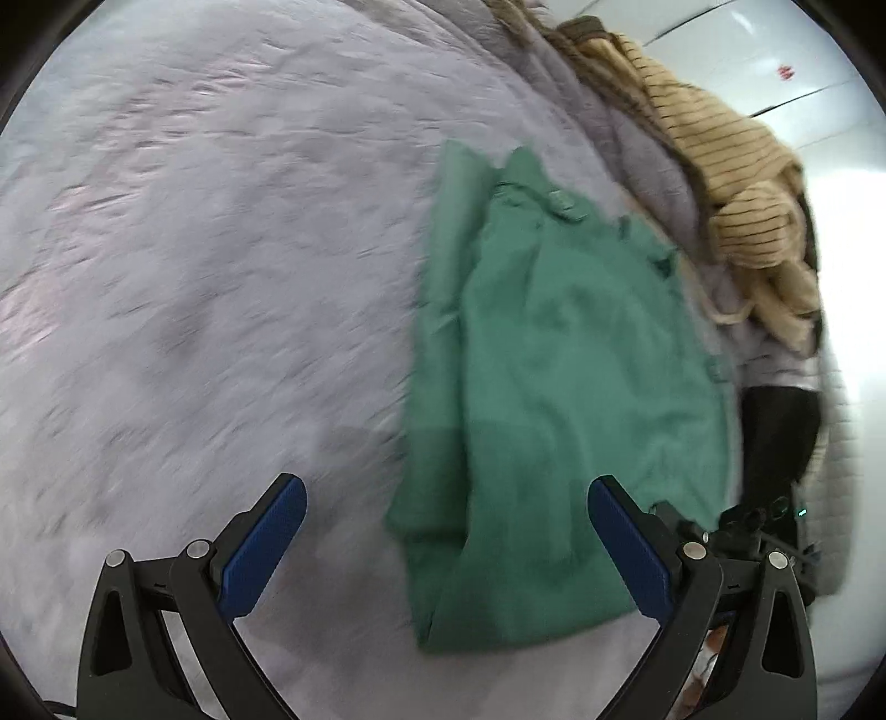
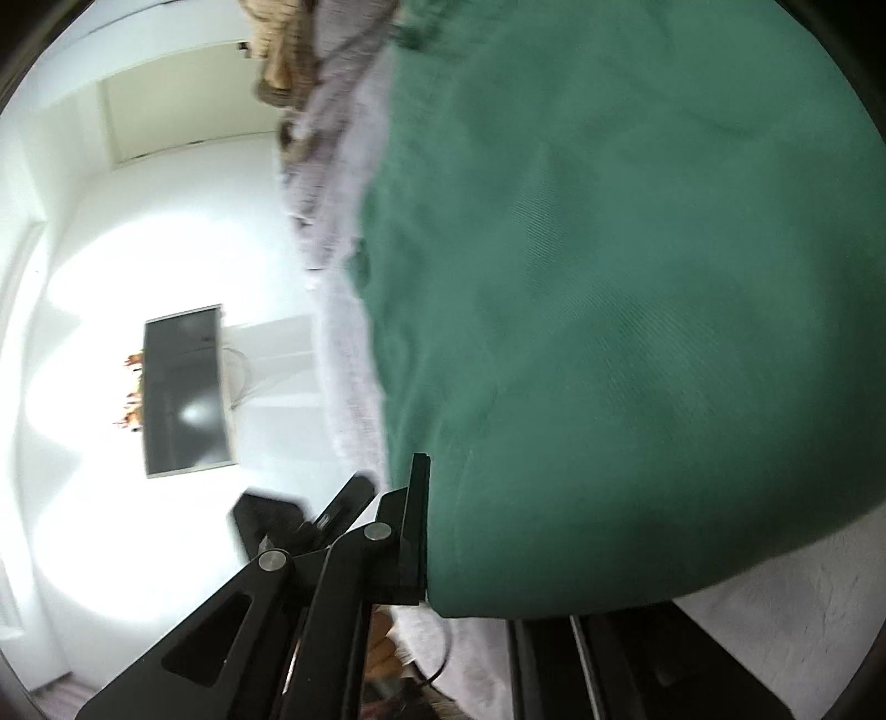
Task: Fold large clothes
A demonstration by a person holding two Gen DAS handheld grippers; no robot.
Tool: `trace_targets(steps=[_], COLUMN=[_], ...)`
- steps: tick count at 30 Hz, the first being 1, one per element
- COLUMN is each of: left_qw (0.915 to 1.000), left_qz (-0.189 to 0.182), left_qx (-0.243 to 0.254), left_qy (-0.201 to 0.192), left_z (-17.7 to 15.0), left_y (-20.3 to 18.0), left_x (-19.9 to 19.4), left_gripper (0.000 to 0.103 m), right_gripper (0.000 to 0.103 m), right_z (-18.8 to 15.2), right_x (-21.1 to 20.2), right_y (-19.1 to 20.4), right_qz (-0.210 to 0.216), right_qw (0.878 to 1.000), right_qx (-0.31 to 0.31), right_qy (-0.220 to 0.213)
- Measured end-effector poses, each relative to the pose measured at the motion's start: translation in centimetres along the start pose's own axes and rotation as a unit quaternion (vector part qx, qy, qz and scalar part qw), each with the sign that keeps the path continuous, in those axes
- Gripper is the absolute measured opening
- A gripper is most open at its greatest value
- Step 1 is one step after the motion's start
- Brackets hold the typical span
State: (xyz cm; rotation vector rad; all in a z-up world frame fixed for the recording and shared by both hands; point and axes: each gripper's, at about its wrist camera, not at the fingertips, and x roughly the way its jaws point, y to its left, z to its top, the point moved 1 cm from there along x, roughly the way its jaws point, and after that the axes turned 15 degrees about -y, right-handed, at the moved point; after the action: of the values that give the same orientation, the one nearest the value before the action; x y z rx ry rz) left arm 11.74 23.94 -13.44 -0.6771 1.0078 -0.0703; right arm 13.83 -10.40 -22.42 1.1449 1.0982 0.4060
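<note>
A green garment (image 1: 554,360) lies folded lengthwise on a fluffy lavender blanket (image 1: 194,249), its collar end away from me. My left gripper (image 1: 447,487) hovers open above the garment's near end, blue pads (image 1: 266,548) wide apart with nothing between them. At the garment's right edge I see my right gripper (image 1: 747,526) below a person's black sleeve (image 1: 775,437). In the right wrist view the green garment (image 2: 609,277) fills most of the picture and drapes over the right gripper (image 2: 432,476), which is shut on the cloth's edge. Only one black finger (image 2: 415,526) shows; the other is hidden under the cloth.
A heap of tan striped clothes (image 1: 720,166) sits at the blanket's far right edge, also seen as tan clothes (image 2: 282,50) in the right wrist view. Beyond the blanket's edge (image 2: 354,354) is a white room with a dark screen (image 2: 185,390). Bare blanket spreads to the garment's left.
</note>
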Motion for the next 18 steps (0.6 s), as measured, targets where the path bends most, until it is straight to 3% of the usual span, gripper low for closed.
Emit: trace_targets(steps=[6, 8, 12, 13, 15, 16, 18], left_qw=[0.9931, 0.9906, 0.9923, 0.9934, 0.9947, 0.9949, 0.9954], left_qz=[-0.105, -0.122, -0.103, -0.093, -0.073, -0.070, -0.064], left_qx=[-0.034, -0.034, -0.008, 0.005, 0.023, 0.025, 0.024], left_qy=[0.040, 0.052, 0.068, 0.068, 0.070, 0.069, 0.068], left_z=[2.5, 2.5, 1.8, 1.6, 1.4, 1.3, 1.3], left_y=[-2.2, -3.3, -5.6, -5.9, -6.2, -6.3, -6.2], left_x=[4.6, 5.8, 8.4, 8.5, 8.7, 9.0, 9.0], left_gripper=[0.102, 0.102, 0.101, 0.091, 0.086, 0.086, 0.086], right_gripper=[0.006, 0.006, 0.010, 0.011, 0.013, 0.019, 0.041], right_z=[0.3, 0.1, -1.3, -1.7, -2.3, -2.5, -2.0], right_x=[-0.6, -0.1, 0.2, -0.2, -0.8, -1.4, -2.4], right_y=[2.1, 2.1, 1.1, 0.8, 0.7, 0.7, 1.4], right_qz=[0.017, 0.007, -0.035, -0.052, -0.079, -0.087, -0.094], right_qw=[1.000, 0.999, 0.997, 0.995, 0.989, 0.986, 0.983], right_qx=[-0.022, -0.029, -0.042, -0.054, -0.078, -0.088, -0.106], right_qy=[0.007, 0.014, 0.046, 0.060, 0.094, 0.108, 0.114])
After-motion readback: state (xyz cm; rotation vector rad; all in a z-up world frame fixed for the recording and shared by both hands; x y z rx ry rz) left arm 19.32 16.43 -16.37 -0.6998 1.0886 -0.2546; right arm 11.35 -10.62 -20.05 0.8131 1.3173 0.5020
